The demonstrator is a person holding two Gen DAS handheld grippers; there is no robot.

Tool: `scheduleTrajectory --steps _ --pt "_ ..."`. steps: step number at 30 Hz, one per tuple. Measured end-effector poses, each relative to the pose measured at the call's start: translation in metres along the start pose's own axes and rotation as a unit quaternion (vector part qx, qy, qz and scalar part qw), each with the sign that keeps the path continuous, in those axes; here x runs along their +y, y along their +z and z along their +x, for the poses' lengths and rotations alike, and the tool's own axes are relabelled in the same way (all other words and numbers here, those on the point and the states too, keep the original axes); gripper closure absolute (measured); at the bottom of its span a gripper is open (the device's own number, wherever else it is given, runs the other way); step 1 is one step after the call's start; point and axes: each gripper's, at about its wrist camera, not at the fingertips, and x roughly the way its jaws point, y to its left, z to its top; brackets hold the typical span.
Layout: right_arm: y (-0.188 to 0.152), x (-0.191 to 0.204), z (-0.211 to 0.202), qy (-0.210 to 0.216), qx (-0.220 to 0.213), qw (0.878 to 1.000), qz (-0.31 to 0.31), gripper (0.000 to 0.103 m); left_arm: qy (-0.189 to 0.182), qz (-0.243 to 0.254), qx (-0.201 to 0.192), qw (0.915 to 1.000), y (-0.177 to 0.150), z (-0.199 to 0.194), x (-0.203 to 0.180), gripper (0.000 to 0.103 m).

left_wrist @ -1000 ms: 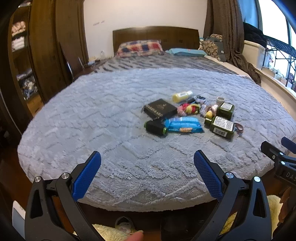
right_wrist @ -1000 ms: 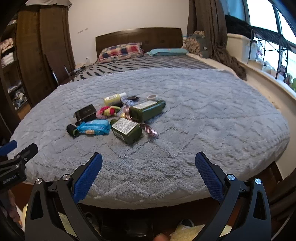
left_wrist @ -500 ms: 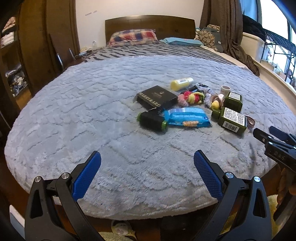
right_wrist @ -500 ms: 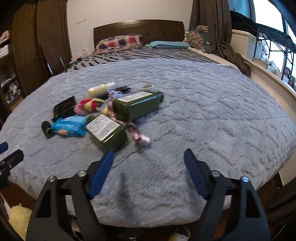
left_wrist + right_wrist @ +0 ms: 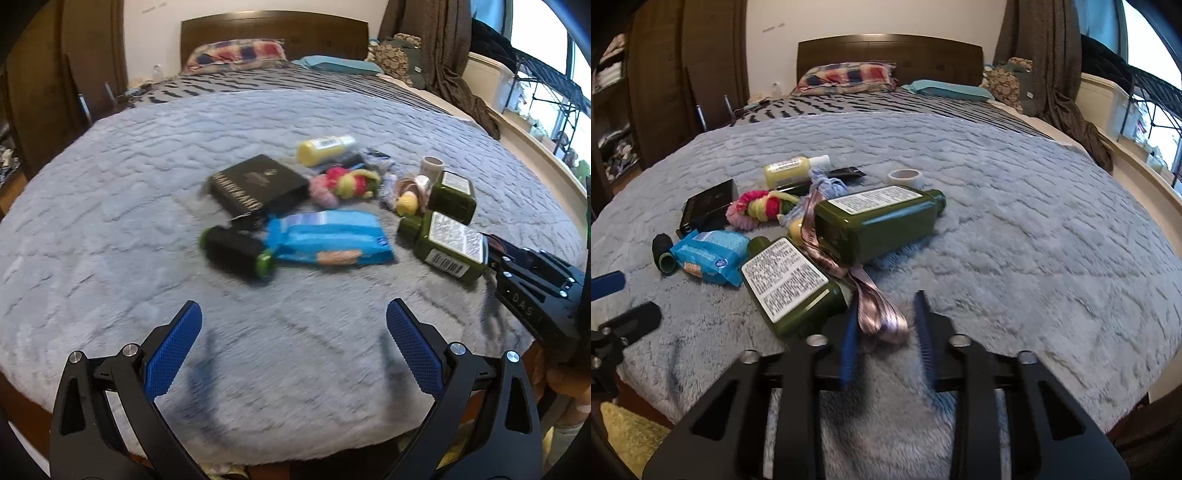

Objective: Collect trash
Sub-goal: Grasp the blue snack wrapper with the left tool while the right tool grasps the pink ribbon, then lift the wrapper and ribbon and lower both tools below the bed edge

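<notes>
A pile of small items lies on the grey fluffy blanket. It includes a blue wipes packet, a black roller with green caps, a black box, a yellow bottle and two dark green bottles. A pinkish ribbon trails from them toward me. My right gripper is closing, and the ribbon's loose end lies between its blue pads with a gap still showing. My left gripper hangs open over bare blanket, short of the roller.
A fluffy pink, yellow and green toy and a white tape roll lie in the pile. Pillows and a wooden headboard stand at the back. A wardrobe is on the left, curtains and a window ledge on the right.
Both grippers have come forward and down over the bed toward the pile. The right jaws have narrowed from wide open to nearly shut around the ribbon's end. The left jaws stay wide.
</notes>
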Motion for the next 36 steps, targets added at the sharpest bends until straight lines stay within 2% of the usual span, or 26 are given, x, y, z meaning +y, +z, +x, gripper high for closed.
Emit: scheduleTrajectory --steps 2,4,8,11,22,24,28,34,36 --pt "0.002 -0.001 0.0 -0.002 -0.003 1.0 0.001 0.098 -0.006 0.004 0.002 1.0 0.006 0.007 -0.006 0.008" --pt "0.002 -0.004 0.0 0.0 -0.006 1.0 0.006 0.099 -0.012 0.002 0.005 0.9999 0.01 0.014 -0.009 0.009" --pt "0.004 -0.011 -0.003 -0.011 -0.012 1.0 0.012 0.1 -0.029 -0.005 0.02 0.9994 0.015 0.027 -0.016 0.012" --pt "0.004 -0.016 -0.006 -0.013 -0.014 1.0 0.017 0.1 -0.026 -0.005 0.028 0.9992 0.019 0.037 -0.02 0.012" --pt "-0.005 -0.028 -0.034 -0.032 -0.033 0.999 0.029 0.1 -0.04 -0.034 0.031 0.9981 0.05 0.062 -0.018 0.012" --pt "-0.005 -0.03 -0.038 -0.032 -0.038 0.998 0.034 0.1 -0.029 -0.032 0.035 0.9985 0.054 0.07 -0.019 0.018" --pt "-0.006 -0.031 -0.04 -0.031 -0.042 0.998 0.037 0.1 -0.022 -0.022 0.035 0.9989 0.055 0.077 -0.02 0.019" --pt "-0.007 -0.031 -0.04 -0.03 -0.04 0.998 0.04 0.1 -0.021 -0.01 0.031 0.9993 0.05 0.072 -0.02 0.027" --pt "-0.009 -0.031 -0.042 -0.029 -0.039 0.998 0.041 0.1 -0.021 -0.004 0.031 0.9993 0.047 0.071 -0.021 0.034"
